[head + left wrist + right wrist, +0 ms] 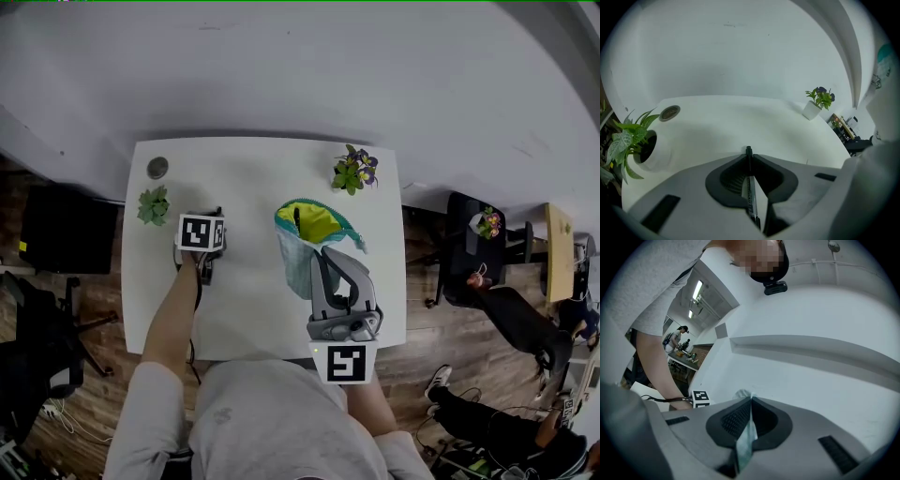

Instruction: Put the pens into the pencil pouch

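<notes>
The pencil pouch [302, 246], teal with a yellow-green lining, stands open-mouthed right of the table's middle, a dark pen [297, 221] upright inside it. My right gripper [316, 253] is shut on the pouch's near wall; its fabric [744, 442] runs pinched between the jaws of that gripper [751, 401]. At the table's left, my left gripper [210, 217] points down at the white table [253, 309]. In the left gripper view its jaws [749, 157] are shut on a black pen [751, 192], whose tip sticks out past them, just above the tabletop.
A potted plant [154, 205] and a round metal disc [157, 168] sit at the table's back left, near my left gripper. A flowering plant [354, 171] stands at the back right. Chairs [56, 234] and a seated person [511, 323] flank the table.
</notes>
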